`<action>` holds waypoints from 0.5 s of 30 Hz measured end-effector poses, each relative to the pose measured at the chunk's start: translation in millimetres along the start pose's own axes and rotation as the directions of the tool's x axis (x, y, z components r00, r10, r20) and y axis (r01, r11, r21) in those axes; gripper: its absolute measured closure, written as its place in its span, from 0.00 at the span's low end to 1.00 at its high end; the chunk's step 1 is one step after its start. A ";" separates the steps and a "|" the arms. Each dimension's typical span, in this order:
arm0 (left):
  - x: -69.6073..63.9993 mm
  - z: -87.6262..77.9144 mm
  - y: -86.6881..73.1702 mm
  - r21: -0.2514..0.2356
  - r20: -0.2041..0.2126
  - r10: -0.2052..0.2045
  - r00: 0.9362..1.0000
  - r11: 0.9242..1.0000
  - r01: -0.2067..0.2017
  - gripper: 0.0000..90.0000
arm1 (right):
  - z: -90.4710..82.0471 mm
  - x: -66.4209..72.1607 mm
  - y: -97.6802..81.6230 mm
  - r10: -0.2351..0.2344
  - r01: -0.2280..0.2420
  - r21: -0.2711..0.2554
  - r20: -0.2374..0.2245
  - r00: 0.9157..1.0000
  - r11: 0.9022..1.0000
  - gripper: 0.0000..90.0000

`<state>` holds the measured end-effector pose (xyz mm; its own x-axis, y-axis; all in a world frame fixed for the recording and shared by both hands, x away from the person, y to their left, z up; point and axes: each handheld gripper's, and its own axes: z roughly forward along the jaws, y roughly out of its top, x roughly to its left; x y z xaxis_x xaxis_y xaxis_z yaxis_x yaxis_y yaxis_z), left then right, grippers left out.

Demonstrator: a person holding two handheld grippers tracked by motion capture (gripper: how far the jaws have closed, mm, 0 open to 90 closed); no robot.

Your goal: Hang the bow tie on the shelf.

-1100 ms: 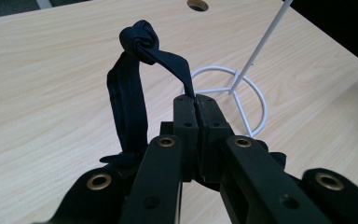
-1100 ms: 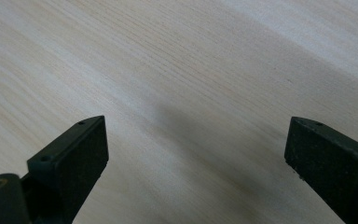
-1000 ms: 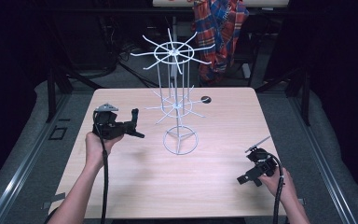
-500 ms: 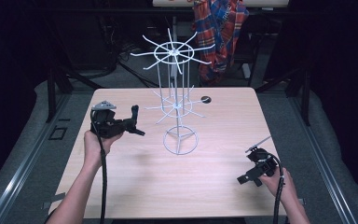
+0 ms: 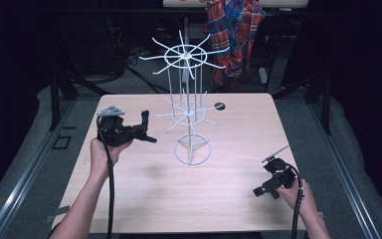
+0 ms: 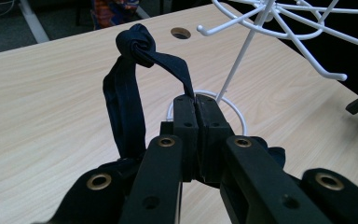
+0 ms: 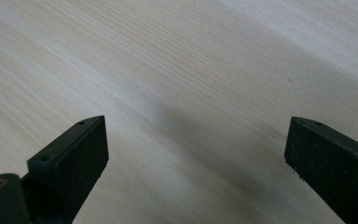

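Work in hand: I judge I am bringing a dark navy knotted fabric loop (image 6: 129,84) to the white wire rotating display rack (image 5: 189,107) to hang it on a hook.

My left tongs (image 5: 146,134): clenched on the loop; in the left gripper view the two black jaws meet with the band's end pinched between them (image 6: 196,105).

Where the loop is: it rises from my closed jaws to a knot in the upper middle of the left gripper view, then drops down the left side of the jaws. In the high view it stands as a short dark upright strip at the tongs' tip, left of centre.

My right tongs (image 5: 268,188): released, jaws standing wide over bare wood in the right gripper view, holding nothing, low at the lower right of the high view.

Key relation: the rack stands just to the right of my left tongs in the high view, with its lower ring of hooks (image 5: 191,112) closest; the loop's long axis runs upright, while the hooks jut out about level.

Nearer hand: the left, by far; the right stays well apart.

Table: light wooden tabletop (image 5: 144,199) with a round cable hole (image 5: 220,106) behind the rack.
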<state>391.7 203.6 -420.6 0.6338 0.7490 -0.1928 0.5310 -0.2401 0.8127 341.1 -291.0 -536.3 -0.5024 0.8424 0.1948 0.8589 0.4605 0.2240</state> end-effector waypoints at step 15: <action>-7.1 -1.9 7.3 -0.033 0.013 0.027 1.000 0.999 -0.026 0.98 | 0.5 -0.1 -1.3 0.014 -0.014 -0.016 -0.003 1.000 1.000 0.06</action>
<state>390.0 197.7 -412.3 0.6549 0.7343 -0.1783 0.4952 -0.2388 0.8353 340.0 -291.5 -537.1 -0.4908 0.8479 0.2004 0.8641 0.4443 0.2365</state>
